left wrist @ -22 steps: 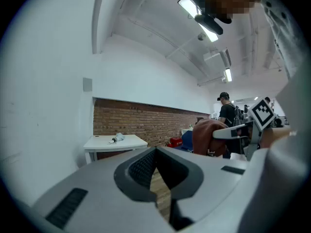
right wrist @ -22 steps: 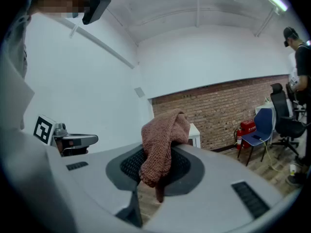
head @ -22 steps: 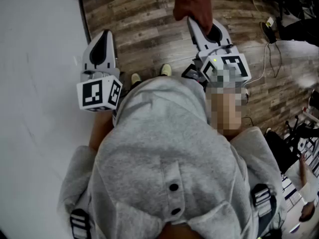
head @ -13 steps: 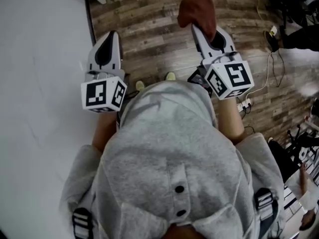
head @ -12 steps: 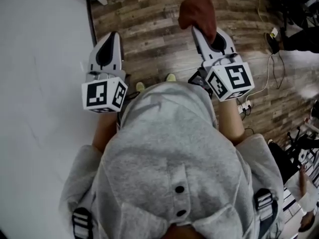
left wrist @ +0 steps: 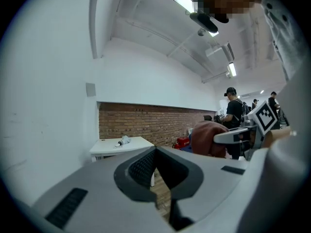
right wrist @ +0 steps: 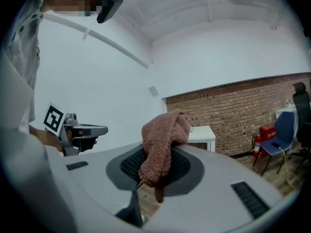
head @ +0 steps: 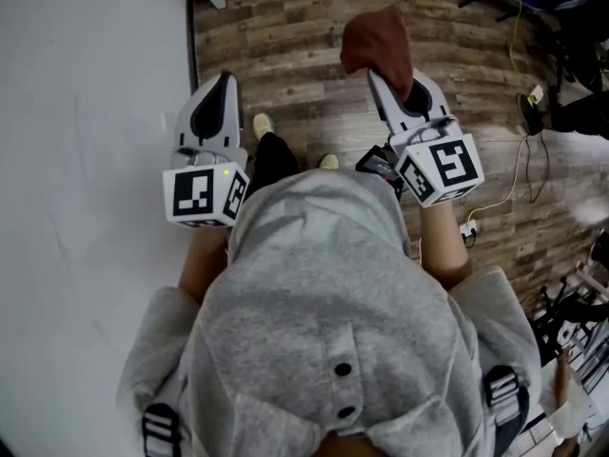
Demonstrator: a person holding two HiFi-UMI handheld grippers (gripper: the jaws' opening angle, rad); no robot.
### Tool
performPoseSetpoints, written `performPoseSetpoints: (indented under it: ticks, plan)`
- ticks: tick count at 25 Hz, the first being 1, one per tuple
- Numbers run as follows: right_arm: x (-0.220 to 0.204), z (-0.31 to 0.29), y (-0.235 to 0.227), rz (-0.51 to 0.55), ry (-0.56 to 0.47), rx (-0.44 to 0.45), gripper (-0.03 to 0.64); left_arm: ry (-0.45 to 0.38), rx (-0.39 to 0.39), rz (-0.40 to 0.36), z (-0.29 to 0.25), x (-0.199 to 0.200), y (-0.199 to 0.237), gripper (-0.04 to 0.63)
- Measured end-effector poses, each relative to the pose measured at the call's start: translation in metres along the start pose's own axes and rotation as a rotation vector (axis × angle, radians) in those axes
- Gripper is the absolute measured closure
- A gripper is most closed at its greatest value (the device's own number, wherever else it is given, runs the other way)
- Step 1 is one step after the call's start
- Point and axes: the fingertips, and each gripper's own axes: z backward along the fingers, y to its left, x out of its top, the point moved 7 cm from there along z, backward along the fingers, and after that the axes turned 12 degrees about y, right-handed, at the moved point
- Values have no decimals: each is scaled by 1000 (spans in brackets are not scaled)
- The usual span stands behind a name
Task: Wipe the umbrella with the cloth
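A reddish-brown cloth hangs bunched from the tip of my right gripper, which is shut on it. In the right gripper view the cloth drapes over the closed jaws of the right gripper. My left gripper is held level beside it, shut, with nothing between its pads. From the left gripper view the cloth and the right gripper show at the right. No umbrella is in any view. Both grippers are held out over the wooden floor in front of the person's grey hooded top.
A white wall runs along the left. Ahead stands a white table with a small object on it, against a brick wall. People stand further right. A blue chair and cables are at the right.
The person has stepped forward: one dark trouser leg and shoe now show between the grippers, and the floor has shifted. Both grippers keep their pose, the cloth still held.
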Motion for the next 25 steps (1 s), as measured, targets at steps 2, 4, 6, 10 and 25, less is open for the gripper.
performPoseSetpoints:
  ticks: [2, 4, 6, 10, 25]
  plan:
    - [5, -10, -7, -14, -7, 3, 537, -2, 3, 2, -8, 4, 2, 580]
    - [9, -23, -13, -29, -10, 19, 537, -9, 5, 1, -17, 8, 6, 580]
    - [11, -37, -16, -34, -13, 37, 537, -19, 3, -1, -27, 8, 15, 580]
    - [29, -76, -31, -20, -9, 20, 537, -27, -17, 3, -65, 18, 41, 580]
    - [125, -296, -131, -87, 82, -58, 536, 59, -88, 81, -274, 95, 196, 580]
